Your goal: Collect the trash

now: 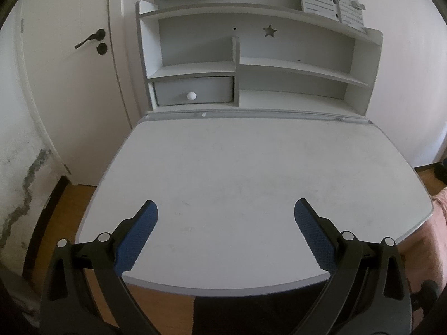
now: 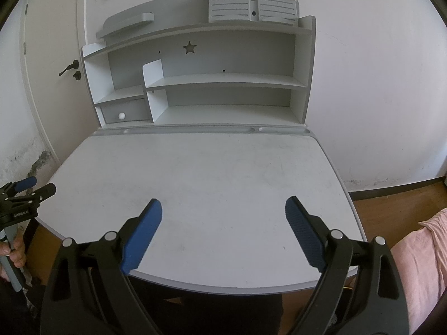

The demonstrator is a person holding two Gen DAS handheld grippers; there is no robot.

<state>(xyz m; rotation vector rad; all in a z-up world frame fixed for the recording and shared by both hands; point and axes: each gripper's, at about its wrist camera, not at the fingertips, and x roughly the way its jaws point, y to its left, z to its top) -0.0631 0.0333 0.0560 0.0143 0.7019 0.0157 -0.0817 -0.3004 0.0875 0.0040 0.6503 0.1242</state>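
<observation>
While both tools hang over the near edge of the desk (image 2: 195,173), you've got nothing between the fingers: the left gripper (image 1: 225,209) is spread wide and empty, and the right gripper (image 2: 223,208) is released just as wide.

Here's the catch: no trash shows in either view. The desktop, the shelves (image 2: 223,79) at the far end and the strip of wood floor (image 2: 391,203) on the right all look bare, so whatever you're collecting must lie outside these frames.

The risk, I'd say, is hunting blind. Swing round to search and those long black arms could knock the desk's near rim, or the two tools could clip each other, since the left one sits close by at the left edge of the right view.

The top is a smooth, pale laminate with rounded corners and faint scuffs, so anything light would likely skid on it. The blue pads (image 1: 137,237) are ribbed rubber, good for grip. Far left, a small grey drawer (image 1: 194,93) has a round white knob. A slatted grey plastic stand (image 2: 252,9) sits on top of the hutch.
</observation>
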